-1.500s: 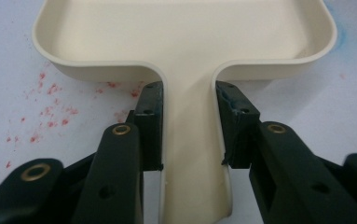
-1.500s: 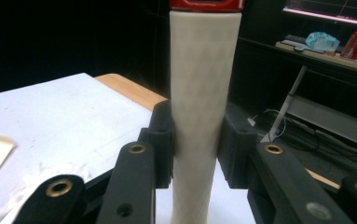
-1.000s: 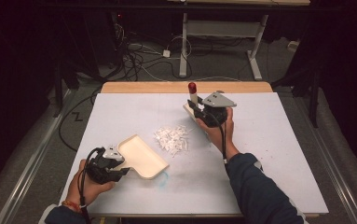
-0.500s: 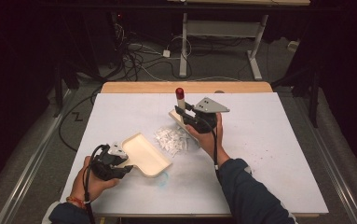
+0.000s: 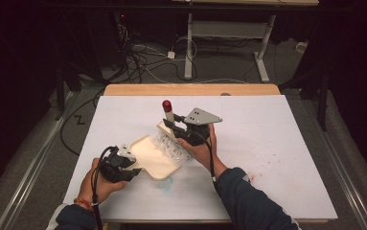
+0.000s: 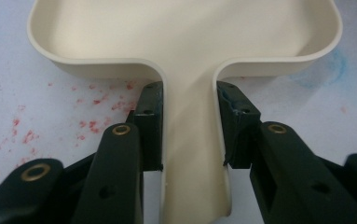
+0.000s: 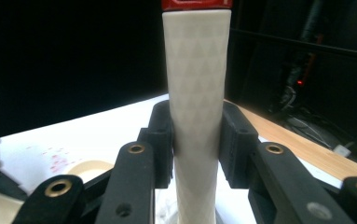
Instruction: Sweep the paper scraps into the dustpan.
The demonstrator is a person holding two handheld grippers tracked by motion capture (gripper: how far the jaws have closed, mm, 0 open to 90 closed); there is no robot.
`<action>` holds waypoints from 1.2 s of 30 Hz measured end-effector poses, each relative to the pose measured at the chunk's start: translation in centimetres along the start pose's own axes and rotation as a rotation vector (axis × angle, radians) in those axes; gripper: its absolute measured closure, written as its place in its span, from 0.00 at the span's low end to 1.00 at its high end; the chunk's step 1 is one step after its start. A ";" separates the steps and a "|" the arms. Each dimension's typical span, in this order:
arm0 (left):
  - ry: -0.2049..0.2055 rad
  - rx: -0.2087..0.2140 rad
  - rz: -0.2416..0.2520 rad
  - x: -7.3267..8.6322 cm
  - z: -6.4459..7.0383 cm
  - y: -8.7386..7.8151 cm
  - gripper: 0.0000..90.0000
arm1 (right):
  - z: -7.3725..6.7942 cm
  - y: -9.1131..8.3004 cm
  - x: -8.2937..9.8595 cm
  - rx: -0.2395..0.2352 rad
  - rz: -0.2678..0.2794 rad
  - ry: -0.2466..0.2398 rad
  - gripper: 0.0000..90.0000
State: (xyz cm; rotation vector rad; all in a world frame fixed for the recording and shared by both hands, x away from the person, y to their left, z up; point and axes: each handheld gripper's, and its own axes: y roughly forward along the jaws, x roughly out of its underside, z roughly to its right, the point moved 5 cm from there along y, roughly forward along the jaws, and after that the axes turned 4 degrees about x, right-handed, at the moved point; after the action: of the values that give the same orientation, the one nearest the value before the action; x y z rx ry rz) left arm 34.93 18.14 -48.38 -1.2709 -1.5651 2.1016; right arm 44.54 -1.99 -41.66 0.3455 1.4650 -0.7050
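Note:
A cream dustpan (image 5: pixel 153 157) lies flat on the white table (image 5: pixel 277 143). My left gripper (image 5: pixel 129 167) is shut on its handle (image 6: pixel 190 154), and the pan (image 6: pixel 181 32) opens away from me. My right gripper (image 5: pixel 174 125) is shut on the white patterned handle (image 7: pixel 195 84) of a brush, held upright with its red cap (image 5: pixel 166 104) on top. The brush head is down at a pile of white scraps (image 5: pixel 172 147), which lies against the dustpan's far right lip. The right hand covers part of the pile.
A wooden strip (image 5: pixel 190 89) runs along the table's far edge. Red specks (image 6: pixel 24 135) and a blue-green smudge (image 5: pixel 166 181) stain the tabletop. Cables (image 5: pixel 143 57) and desk legs (image 5: pixel 262 57) stand on the floor beyond. The table's right half is bare.
My right gripper has carried the brush left and nearer, down onto the scraps. My left gripper has slid the dustpan right, up to the pile.

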 end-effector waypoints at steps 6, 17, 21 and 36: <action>0.006 0.008 0.002 -0.4 0.1 0.4 0.70 | -1.6 0.1 -0.3 -0.047 0.004 -0.010 0.78; 0.007 0.012 -0.012 -0.4 0.2 0.5 0.70 | -3.7 -0.4 -1.4 -0.102 0.015 -0.047 0.78; 0.007 0.010 -0.016 -0.1 0.2 0.3 0.70 | -3.4 -1.0 -2.2 -0.092 0.028 -0.031 0.78; -0.004 0.016 -0.027 0.4 -0.1 0.2 0.70 | 1.1 -0.5 -3.9 0.018 0.042 -0.042 0.78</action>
State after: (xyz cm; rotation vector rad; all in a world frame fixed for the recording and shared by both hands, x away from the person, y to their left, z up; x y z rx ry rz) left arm 34.83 18.42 -48.78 -1.2345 -1.5552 2.0970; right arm 45.26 -2.16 -37.61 0.3724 1.4082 -0.6886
